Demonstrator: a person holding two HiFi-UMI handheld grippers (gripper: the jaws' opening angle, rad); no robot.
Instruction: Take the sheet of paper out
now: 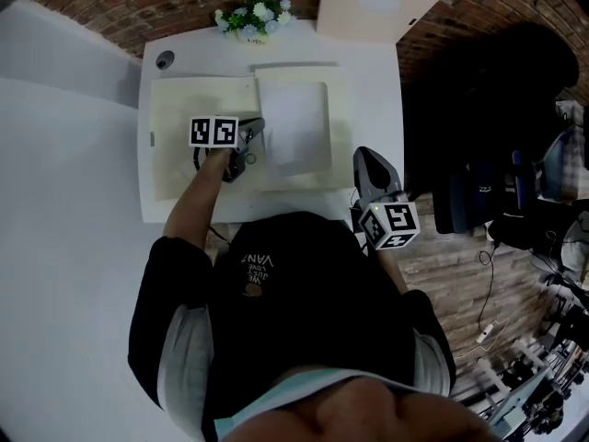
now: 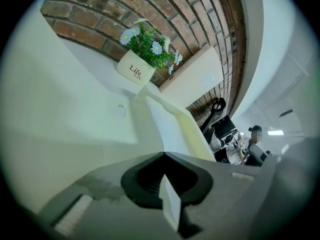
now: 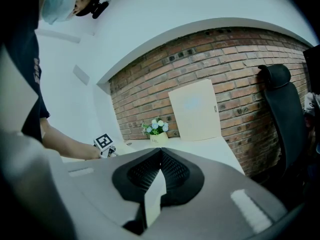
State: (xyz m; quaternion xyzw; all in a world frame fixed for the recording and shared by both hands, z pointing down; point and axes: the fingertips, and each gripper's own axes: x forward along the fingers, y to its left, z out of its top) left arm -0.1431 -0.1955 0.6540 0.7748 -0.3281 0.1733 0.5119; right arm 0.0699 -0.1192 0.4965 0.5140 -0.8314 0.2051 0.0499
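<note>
A white sheet of paper point(image 1: 293, 122) lies in an open cream folder point(image 1: 198, 145) on the white table point(image 1: 382, 109). My left gripper point(image 1: 255, 134) rests at the sheet's left edge. In the left gripper view its jaws point(image 2: 164, 155) are shut, and the sheet point(image 2: 162, 121) narrows down into their tips, so it is pinched there. The folder's cream flap point(image 2: 196, 134) rises to the right of the sheet. My right gripper point(image 1: 366, 159) hangs off the table's front right corner, shut on nothing point(image 3: 160, 151), away from the paper.
A pot of white flowers point(image 1: 253, 17) stands at the table's back edge by the brick wall. A cream board point(image 1: 377, 3) leans on the wall behind. A small round fitting point(image 1: 165, 60) sits at back left. A black chair point(image 1: 497, 72) stands right of the table.
</note>
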